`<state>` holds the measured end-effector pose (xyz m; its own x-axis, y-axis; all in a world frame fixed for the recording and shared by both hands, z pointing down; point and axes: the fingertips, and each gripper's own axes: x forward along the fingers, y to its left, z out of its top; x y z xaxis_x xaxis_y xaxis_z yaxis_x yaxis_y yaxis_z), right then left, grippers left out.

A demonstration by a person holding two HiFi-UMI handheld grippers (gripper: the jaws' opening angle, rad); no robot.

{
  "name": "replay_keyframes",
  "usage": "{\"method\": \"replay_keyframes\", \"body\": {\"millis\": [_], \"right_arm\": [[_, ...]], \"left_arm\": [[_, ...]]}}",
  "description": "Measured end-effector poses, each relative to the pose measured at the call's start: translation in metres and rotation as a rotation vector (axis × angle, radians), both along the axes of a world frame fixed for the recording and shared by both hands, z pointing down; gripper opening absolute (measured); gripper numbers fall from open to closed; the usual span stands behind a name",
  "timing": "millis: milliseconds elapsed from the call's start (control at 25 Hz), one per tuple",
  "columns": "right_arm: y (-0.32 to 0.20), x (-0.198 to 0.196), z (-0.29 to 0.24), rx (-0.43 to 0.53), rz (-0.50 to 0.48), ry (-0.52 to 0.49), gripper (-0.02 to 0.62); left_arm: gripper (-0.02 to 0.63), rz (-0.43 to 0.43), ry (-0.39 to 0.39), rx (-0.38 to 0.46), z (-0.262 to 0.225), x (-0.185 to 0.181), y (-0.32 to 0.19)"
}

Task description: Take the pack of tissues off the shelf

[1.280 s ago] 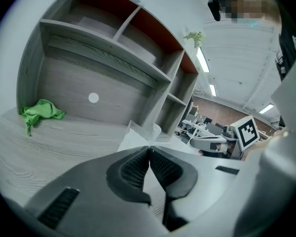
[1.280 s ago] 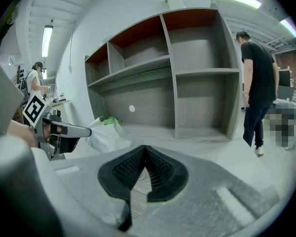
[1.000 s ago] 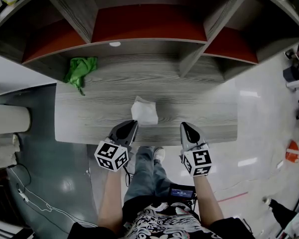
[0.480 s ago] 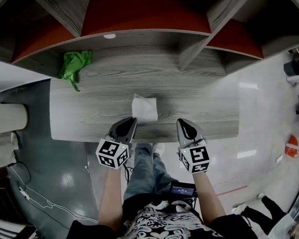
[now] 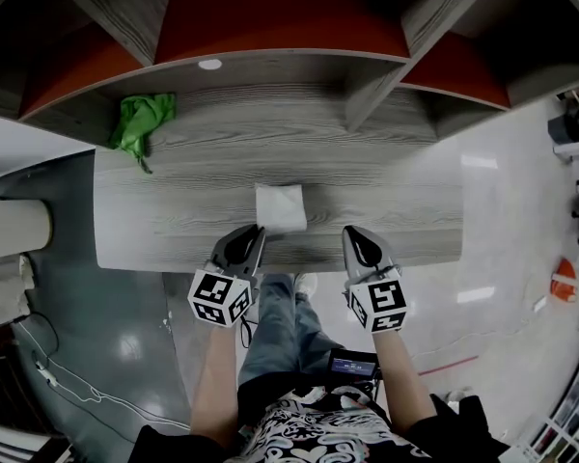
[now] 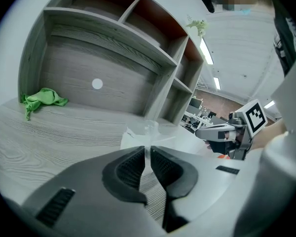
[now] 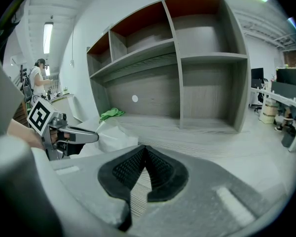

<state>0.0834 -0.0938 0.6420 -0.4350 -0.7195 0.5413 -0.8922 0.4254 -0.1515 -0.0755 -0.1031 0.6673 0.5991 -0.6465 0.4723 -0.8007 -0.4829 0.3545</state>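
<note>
On the wide bottom board of a grey wood-grain shelf unit [image 5: 396, 186], near its front edge and about midway along, lies the pack of tissues [image 5: 280, 207], white and flat. Its near corner meets the tips of the left gripper [image 5: 257, 231]. That gripper's jaws are closed to a narrow slit and appear to pinch the thin edge of the pack's wrapper, while the pack itself rests on the board. Off to the right, well apart from the pack, the right gripper [image 5: 351, 232] hovers at the board's front edge. Its jaws meet at the tips and nothing is between them. A crumpled green cloth [image 5: 140, 122] sits at the far left of the board, by the back panel. Above the board are open compartments with red backs. Below the grippers, the person's forearms and jeans [image 5: 275, 328] show over a glossy floor
</note>
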Motion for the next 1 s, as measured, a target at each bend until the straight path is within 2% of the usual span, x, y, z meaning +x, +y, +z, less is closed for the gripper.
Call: {"method": "replay_keyframes", "body": {"millis": [80,160,280,680,720,800,1000], "right_arm": [[0.000,0.000,-0.002,0.002,0.005,-0.006,0.005],[0.000,-0.001,-0.004,0.006,0.006,-0.008,0.005],[0.000,-0.004,-0.007,0.014,0.001,-0.008,0.005],[0.002,-0.007,-0.027,0.048,0.005,-0.008,0.005],[0.001,-0.007,-0.030,0.053,0.007,-0.011,0.005],[0.000,-0.007,-0.038,0.064,0.013,-0.022,0.005],[-0.005,-0.009,-0.064,0.109,0.012,-0.037,0.005]], "left_arm": [[0.032,-0.003,0.000,-0.002,0.000,0.000,0.002],[0.088,-0.005,0.004,-0.011,0.001,-0.001,0.002],[0.113,-0.014,0.003,-0.011,-0.001,-0.002,0.002],[0.114,-0.113,0.035,0.081,-0.040,-0.022,-0.007],[0.101,-0.128,0.046,0.105,-0.048,-0.024,-0.008],[0.028,-0.163,0.056,0.155,-0.065,-0.030,-0.010],[0.014,-0.168,0.033,0.200,-0.093,-0.032,-0.009]]}}
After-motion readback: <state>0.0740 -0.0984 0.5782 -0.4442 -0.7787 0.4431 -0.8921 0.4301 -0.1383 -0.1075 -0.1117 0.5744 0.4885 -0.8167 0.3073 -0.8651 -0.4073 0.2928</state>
